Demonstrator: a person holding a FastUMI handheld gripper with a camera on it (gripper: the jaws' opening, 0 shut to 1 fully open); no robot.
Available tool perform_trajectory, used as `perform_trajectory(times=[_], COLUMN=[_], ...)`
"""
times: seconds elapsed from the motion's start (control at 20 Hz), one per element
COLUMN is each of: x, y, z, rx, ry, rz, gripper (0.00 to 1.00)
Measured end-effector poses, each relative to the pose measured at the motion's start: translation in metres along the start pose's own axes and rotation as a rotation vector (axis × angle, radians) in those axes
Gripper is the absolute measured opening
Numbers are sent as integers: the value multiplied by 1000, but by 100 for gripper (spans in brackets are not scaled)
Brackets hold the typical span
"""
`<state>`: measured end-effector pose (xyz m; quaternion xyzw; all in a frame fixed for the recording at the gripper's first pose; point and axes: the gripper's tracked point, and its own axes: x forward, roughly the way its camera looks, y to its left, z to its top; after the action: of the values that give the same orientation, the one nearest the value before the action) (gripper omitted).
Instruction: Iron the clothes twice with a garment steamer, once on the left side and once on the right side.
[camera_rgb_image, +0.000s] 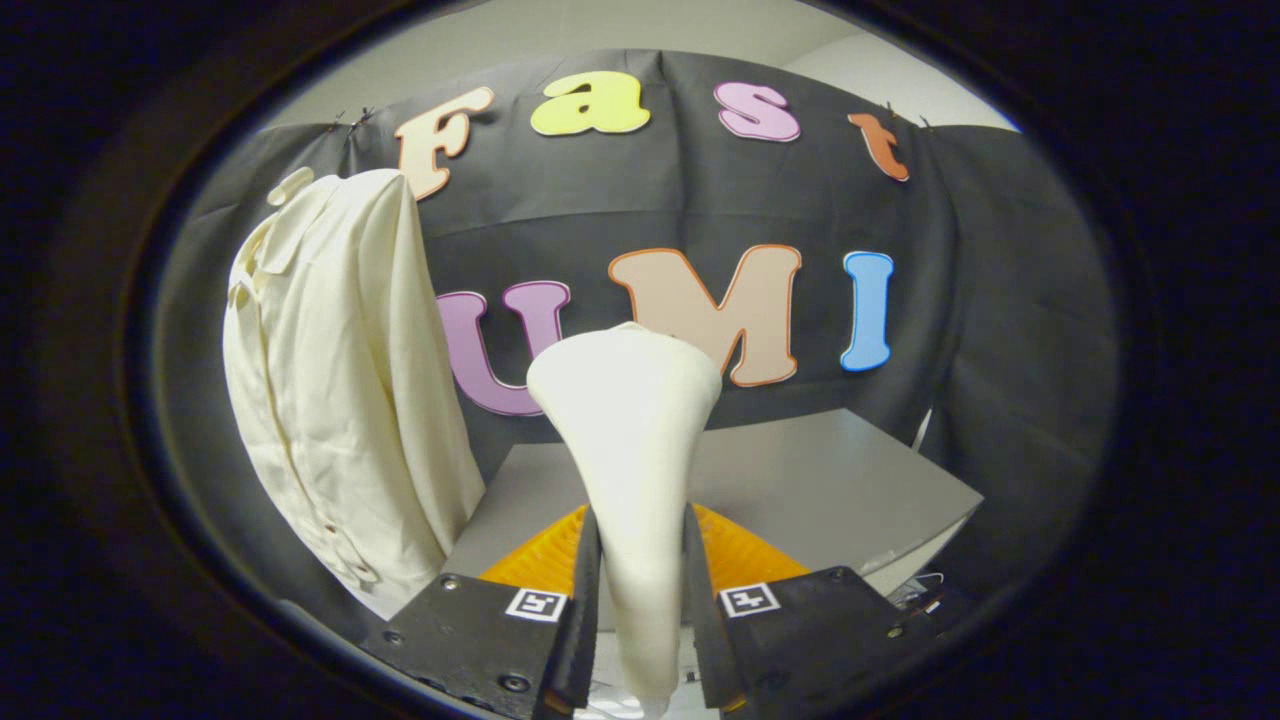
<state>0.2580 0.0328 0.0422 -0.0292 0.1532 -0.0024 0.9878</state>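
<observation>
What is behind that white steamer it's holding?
Behind the steamer, clamped in the hand-held gripper, lie a grey table and the black booth wall. The cream shirt hangs off to its side. The steamer's body hides part of the table.

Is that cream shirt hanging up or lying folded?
Hanging: the shirt drapes full-length against the booth wall, left of the steamer the gripper clamps.

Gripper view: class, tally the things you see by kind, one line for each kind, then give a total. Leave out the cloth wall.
Garment steamer, held between the fingers of the gripper: 1
Cream shirt, hanging beside the steamer: 1
Grey table, beyond the fingers: 1
Total: 3
</observation>
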Motion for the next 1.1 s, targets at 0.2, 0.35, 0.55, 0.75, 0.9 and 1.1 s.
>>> perform_trajectory(times=[0.2, 0.35, 0.55, 0.75, 0.9, 1.1], x=[-43, -77, -116, -142, -148, -146], y=[8, 21, 53, 99, 141, 198], z=[-18, -17, -5, 13, 23, 32], rx=[61, 58, 37, 11, 8, -5], ry=[-28, -69, -121, -159, -177, -194], rz=[-2, -5, 10, 50, 81, 119], gripper=[42, 41, 41, 41, 41, 41])
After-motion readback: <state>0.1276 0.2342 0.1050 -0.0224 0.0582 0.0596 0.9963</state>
